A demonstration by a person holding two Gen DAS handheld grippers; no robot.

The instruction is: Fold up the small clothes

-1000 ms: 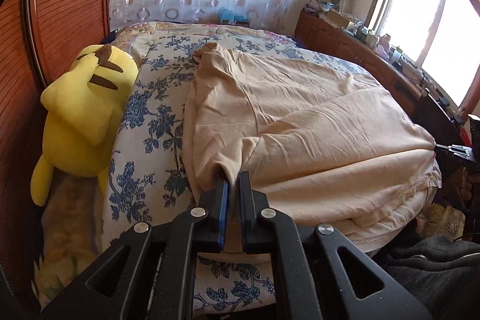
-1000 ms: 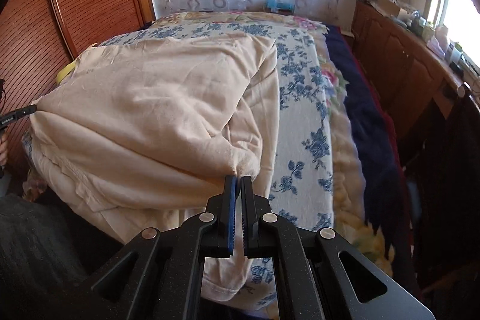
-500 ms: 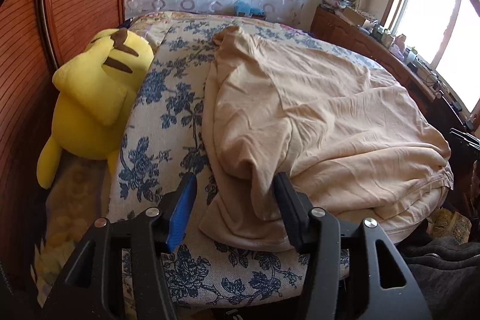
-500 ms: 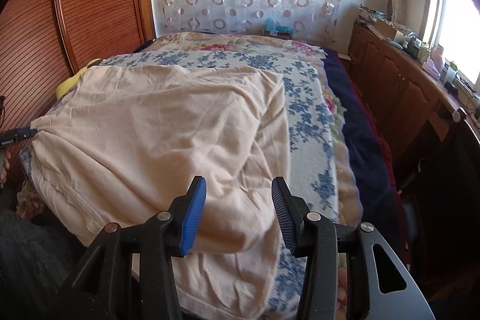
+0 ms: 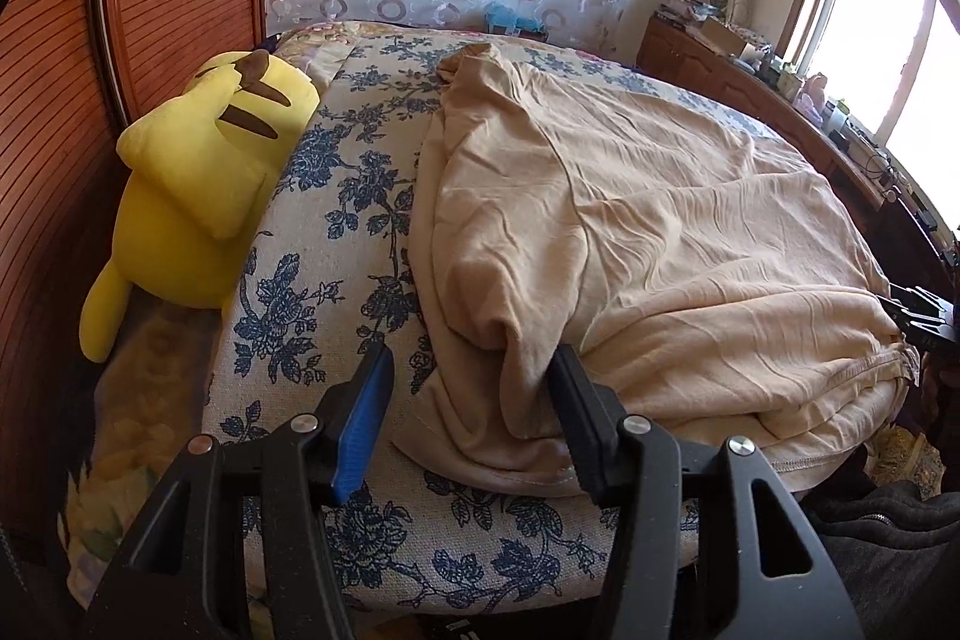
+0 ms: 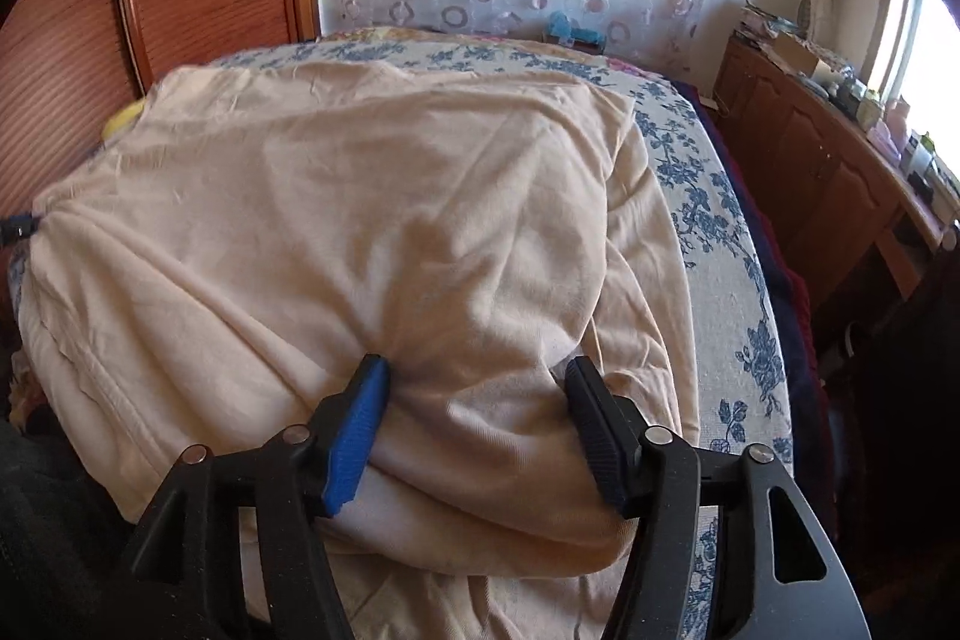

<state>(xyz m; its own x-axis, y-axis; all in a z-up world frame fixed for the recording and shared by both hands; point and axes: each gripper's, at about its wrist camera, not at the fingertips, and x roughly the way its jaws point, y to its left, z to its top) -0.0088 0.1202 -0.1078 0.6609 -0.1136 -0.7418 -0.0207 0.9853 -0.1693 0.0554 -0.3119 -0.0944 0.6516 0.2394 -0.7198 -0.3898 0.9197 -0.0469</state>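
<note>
I am holding my left tongs [image 5: 471, 400] parted at the bottom of the left view, gripping nothing; a drooping fold of the beige shirt [image 5: 630, 244] is hanging between the fingers, lying against the right one. My right tongs [image 6: 477, 415] are spreading wider at the bottom of the right view, with a bulge of the same shirt [image 6: 360, 220] sitting between the pads and nothing pinched that I can see. The shirt is lying across the floral bedspread [image 5: 324, 232], filling the middle of both frames. I am judging it as light, limp and quick to wrinkle, sliding easily over itself, so I would be taking it at a hemmed edge or corner, through all layers, rather than at a loose bulge. The left view is showing me the yellow plush toy [image 5: 198, 184] at the left edge against the wooden wall panel [image 5: 60, 100], and the stitched hem at lower right. The right view is hiding most of the toy behind cloth but showing the bare strip of bedspread at right and the wooden cabinets [image 6: 810, 148] under the window.
</note>
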